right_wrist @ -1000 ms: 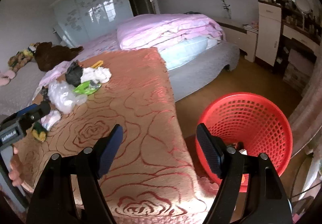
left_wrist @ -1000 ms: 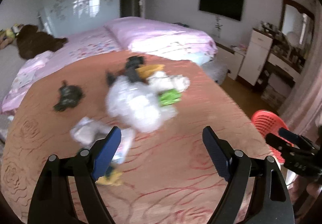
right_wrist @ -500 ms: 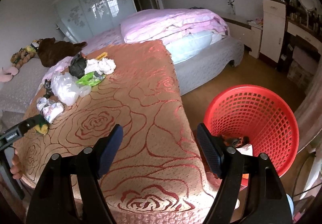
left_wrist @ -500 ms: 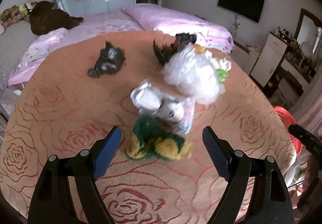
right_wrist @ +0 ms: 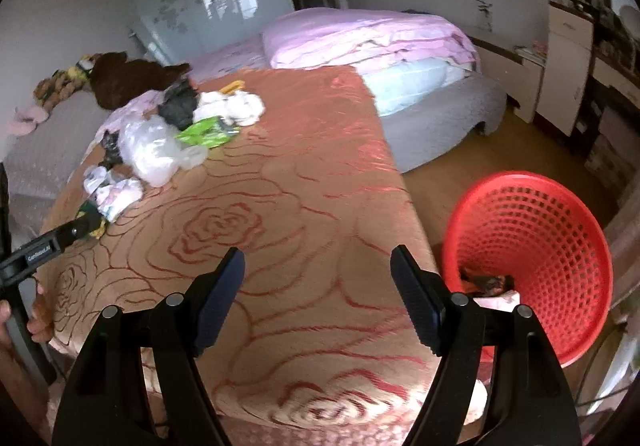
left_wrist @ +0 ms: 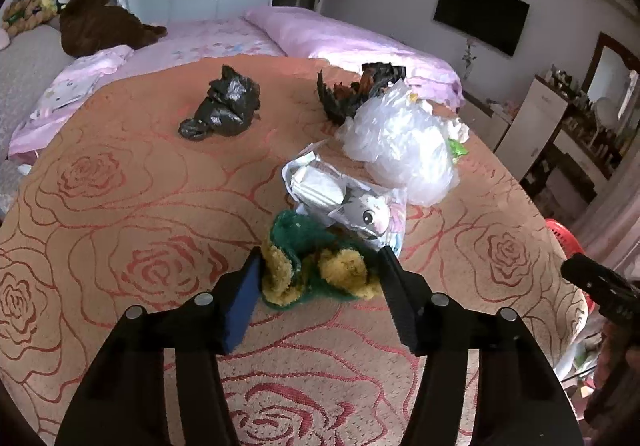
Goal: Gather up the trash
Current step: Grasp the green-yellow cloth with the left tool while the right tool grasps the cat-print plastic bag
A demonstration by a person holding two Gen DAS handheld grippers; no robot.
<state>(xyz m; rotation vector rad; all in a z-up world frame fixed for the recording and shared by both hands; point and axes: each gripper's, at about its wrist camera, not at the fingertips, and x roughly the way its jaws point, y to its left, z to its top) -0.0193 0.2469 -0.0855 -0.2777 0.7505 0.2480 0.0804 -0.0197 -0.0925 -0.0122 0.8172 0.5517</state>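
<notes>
The left gripper (left_wrist: 320, 266) had just been closing its jaws around a green and yellow scrubbing sponge (left_wrist: 316, 266) on the rose-patterned bedspread (left_wrist: 120, 205); both pads touched the sponge's sides — it looked gripped. Just behind it lay a white printed packet (left_wrist: 344, 197), then a clear plastic bag (left_wrist: 400, 141); a black bag (left_wrist: 224, 105) sat apart. The right gripper (right_wrist: 318, 278) hung open and empty over the bedspread's edge; the red basket (right_wrist: 560, 213) stood on the floor beside it — some trash lay inside.
</notes>
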